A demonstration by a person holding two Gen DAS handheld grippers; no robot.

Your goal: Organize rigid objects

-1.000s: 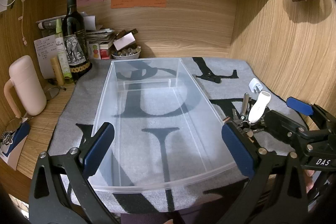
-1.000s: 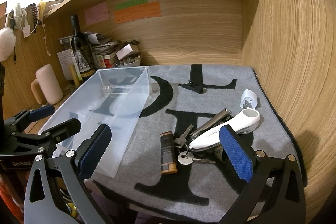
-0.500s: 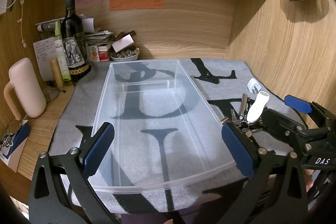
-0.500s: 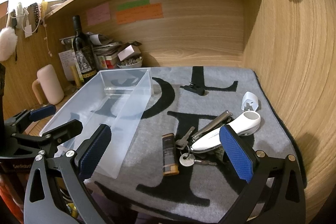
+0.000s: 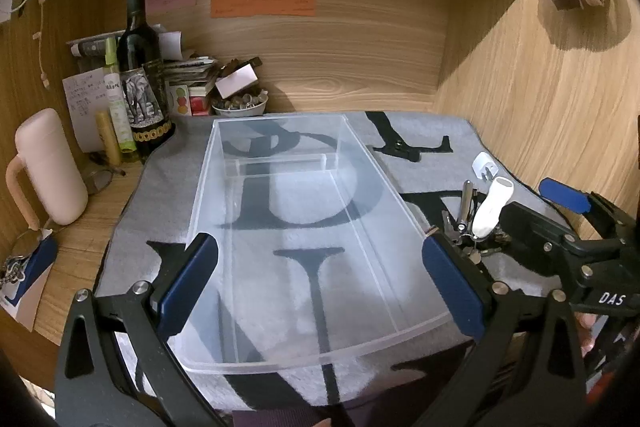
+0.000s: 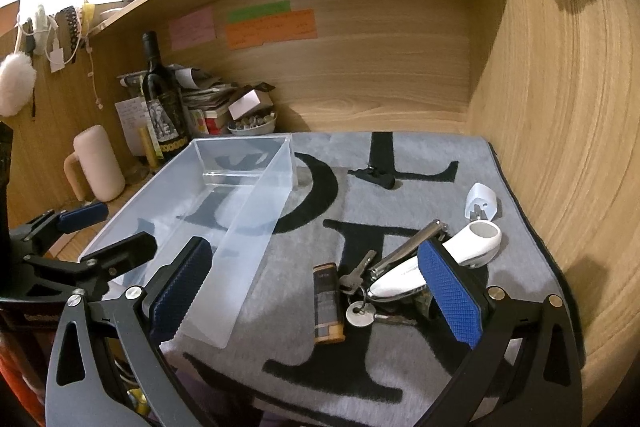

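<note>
Blue-padded fingers of the right gripper (image 6: 316, 291) stand wide apart and hold nothing, above a lip balm tube (image 6: 328, 303), keys (image 6: 358, 279) and a white handheld device (image 6: 436, 259) on the grey mat (image 6: 400, 367). Equally wide and unladen, the left gripper (image 5: 320, 283) hovers over the clear plastic bin (image 5: 304, 227).

"DAS" in white on right gripper (image 5: 600, 247) body; large black letters L, O, E on grey mat (image 6: 400, 347); sticky notes illegible
</note>
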